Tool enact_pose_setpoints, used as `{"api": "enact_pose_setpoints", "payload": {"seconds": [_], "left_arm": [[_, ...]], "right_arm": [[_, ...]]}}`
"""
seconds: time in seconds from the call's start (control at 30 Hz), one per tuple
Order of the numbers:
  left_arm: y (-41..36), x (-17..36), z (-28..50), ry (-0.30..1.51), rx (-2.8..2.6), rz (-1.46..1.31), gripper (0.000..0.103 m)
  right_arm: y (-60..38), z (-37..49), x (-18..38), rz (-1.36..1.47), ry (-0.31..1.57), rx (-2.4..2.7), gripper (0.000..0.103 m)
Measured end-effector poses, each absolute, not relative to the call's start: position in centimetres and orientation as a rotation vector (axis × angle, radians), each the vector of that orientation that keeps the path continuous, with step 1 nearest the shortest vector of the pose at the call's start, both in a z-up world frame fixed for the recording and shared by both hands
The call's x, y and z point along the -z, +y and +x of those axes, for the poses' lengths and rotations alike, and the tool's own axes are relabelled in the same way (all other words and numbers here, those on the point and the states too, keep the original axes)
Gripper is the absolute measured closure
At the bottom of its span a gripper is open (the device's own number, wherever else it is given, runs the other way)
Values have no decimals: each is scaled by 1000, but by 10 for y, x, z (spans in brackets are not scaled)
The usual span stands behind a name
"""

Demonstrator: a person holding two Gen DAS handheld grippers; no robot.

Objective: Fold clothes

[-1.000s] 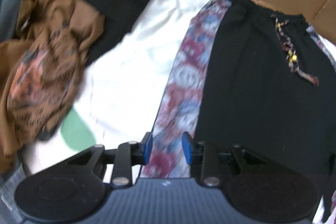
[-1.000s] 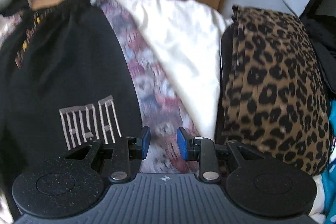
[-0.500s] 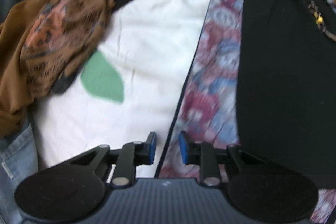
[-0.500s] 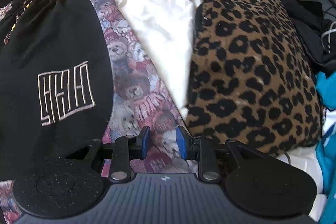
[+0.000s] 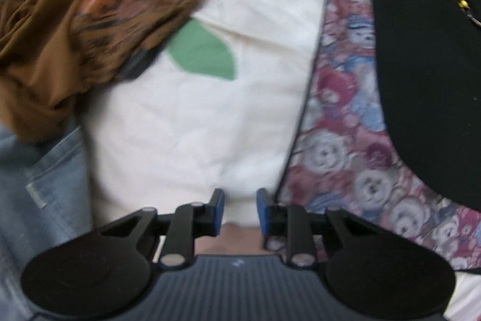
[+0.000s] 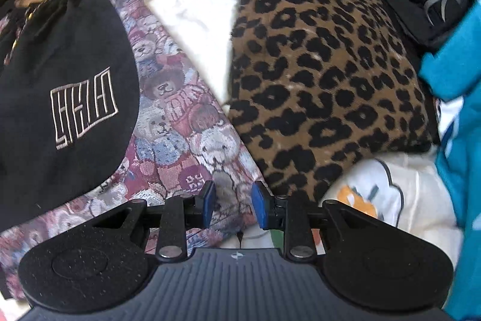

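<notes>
Both grippers point steeply down. The left gripper [image 5: 237, 208] has just been closing, its blue-padded fingers [image 5: 218, 208] now narrowly apart with nothing between them. The right gripper [image 6: 231, 205] (also empty) holds a similar narrow gap.

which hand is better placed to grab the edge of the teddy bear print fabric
Right, probably. The right tongs sit directly over the teddy bear fabric near its lower edge, jaws apart. The left tongs are over the white cloth, beside the bear fabric's border, so they'd need to shift sideways.
</notes>
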State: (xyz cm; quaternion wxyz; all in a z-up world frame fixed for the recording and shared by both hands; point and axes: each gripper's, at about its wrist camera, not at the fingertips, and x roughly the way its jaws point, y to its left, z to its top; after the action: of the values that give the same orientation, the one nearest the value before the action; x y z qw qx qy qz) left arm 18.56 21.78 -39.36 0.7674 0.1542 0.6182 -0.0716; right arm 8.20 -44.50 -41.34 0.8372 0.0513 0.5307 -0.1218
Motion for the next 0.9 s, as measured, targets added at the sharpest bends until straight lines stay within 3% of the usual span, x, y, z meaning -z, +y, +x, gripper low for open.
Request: {"api": "enact_pose_setpoints", "payload": {"seconds": [0.63,0.9], "left_arm": [[231,334,167,1236,275,241,78],[214,339,159,1205,347,183,73]], "right_arm": [[-402,75,350,135,1053,169,70],[-357,90,356,104,1075,2,70]]}}
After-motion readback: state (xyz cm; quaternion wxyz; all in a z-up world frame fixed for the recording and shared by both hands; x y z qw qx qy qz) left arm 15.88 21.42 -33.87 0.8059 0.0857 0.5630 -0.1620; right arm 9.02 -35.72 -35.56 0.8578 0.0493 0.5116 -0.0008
